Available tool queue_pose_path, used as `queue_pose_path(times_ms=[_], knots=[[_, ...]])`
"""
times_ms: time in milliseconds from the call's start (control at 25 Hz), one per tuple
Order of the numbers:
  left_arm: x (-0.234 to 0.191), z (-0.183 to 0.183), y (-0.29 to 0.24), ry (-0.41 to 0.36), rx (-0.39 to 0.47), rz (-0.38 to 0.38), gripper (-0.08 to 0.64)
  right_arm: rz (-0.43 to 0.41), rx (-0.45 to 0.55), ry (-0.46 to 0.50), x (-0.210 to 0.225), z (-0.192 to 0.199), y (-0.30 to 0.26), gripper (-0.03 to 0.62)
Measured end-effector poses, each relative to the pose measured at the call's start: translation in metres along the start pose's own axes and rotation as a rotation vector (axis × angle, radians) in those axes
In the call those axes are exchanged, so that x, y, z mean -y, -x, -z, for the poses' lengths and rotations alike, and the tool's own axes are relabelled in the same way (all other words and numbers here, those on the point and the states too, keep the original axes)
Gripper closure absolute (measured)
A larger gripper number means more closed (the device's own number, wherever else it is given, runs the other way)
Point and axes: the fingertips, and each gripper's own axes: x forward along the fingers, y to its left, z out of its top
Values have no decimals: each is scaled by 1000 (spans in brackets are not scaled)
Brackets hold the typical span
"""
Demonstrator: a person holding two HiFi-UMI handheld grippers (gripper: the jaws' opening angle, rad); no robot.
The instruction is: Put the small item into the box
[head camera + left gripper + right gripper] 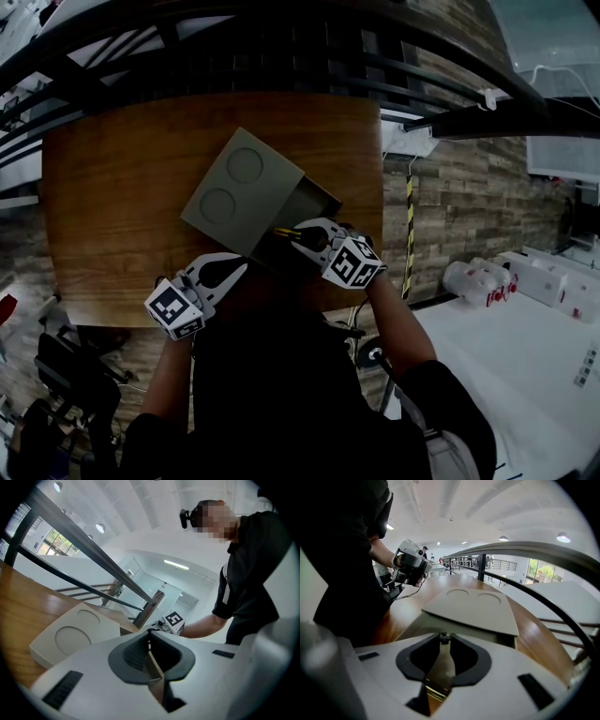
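A grey-green box [246, 192] lies slantwise on the wooden table [112, 187]. Its lid, marked with two circles, is slid partly aside, so a dark opening [317, 201] shows at its right end. My right gripper [292, 234] hovers at the box's near right corner, shut on a small dark item with a yellow end [284, 231]. In the right gripper view the small item [443, 638] sits pinched at the fingertips, with the box [473, 604] just beyond. My left gripper [234, 269] is at the table's front edge, left of the box, its tips together and holding nothing.
A dark metal railing [281, 37] runs along the table's far side. The table's right edge [382, 187] meets wood-plank floor with a yellow-black striped strip [409, 234]. A white surface with wrapped packages [483, 281] stands at the right. My body is close against the front edge.
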Motion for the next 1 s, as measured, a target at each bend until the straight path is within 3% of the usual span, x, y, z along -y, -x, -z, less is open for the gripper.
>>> queue_pose_path(times_ms=[1000], knots=[[-2, 5, -3, 12, 2, -4, 535, -7, -238, 63, 7, 29, -18, 514]])
